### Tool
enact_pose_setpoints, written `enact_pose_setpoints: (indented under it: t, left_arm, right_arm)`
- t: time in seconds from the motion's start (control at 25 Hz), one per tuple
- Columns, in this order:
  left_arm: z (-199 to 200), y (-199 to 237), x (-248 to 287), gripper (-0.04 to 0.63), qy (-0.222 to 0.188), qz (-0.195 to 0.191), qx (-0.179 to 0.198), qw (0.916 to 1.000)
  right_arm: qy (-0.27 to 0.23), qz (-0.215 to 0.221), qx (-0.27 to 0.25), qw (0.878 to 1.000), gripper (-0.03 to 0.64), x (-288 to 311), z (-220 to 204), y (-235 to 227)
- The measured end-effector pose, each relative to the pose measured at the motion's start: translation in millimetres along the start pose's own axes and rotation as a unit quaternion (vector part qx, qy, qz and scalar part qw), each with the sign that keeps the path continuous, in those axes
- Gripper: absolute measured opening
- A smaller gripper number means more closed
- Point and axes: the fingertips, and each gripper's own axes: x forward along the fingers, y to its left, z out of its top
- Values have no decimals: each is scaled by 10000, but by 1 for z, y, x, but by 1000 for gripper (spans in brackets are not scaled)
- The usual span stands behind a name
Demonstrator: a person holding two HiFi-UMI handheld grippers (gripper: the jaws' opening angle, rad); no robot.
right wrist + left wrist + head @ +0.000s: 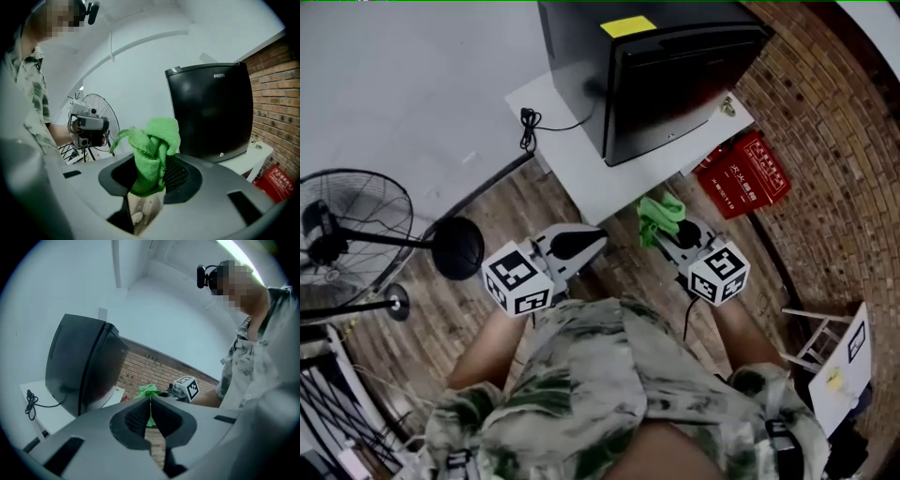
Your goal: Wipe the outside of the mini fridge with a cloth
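Closest in, a bunched green cloth (pixel 152 150) is pinched between the jaws of the right gripper (pixel 149 176), while the left gripper (pixel 150 404) is held beside it with its jaws pressed together on nothing. Both are held low over the wooden floor, short of the white stand (pixel 572 173). Farther off, the black mini fridge (pixel 675 84) is seen upright on that stand, well apart from the cloth; wiping is judged not yet begun, with every outer face left to be done
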Motion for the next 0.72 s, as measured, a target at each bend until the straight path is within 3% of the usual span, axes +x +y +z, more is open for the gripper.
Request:
enact_pose_setpoints:
  t: [0.4, 0.72]
  left_arm:
    - [-33, -56, 38, 28, -16, 594, -149, 9981]
    - [-51, -83, 55, 28, 106, 698, -211, 9973]
  right_arm:
    - [-46, 486, -137, 9987, 153, -69, -21, -7]
    - [-175, 594, -83, 9980, 153, -104, -30, -9]
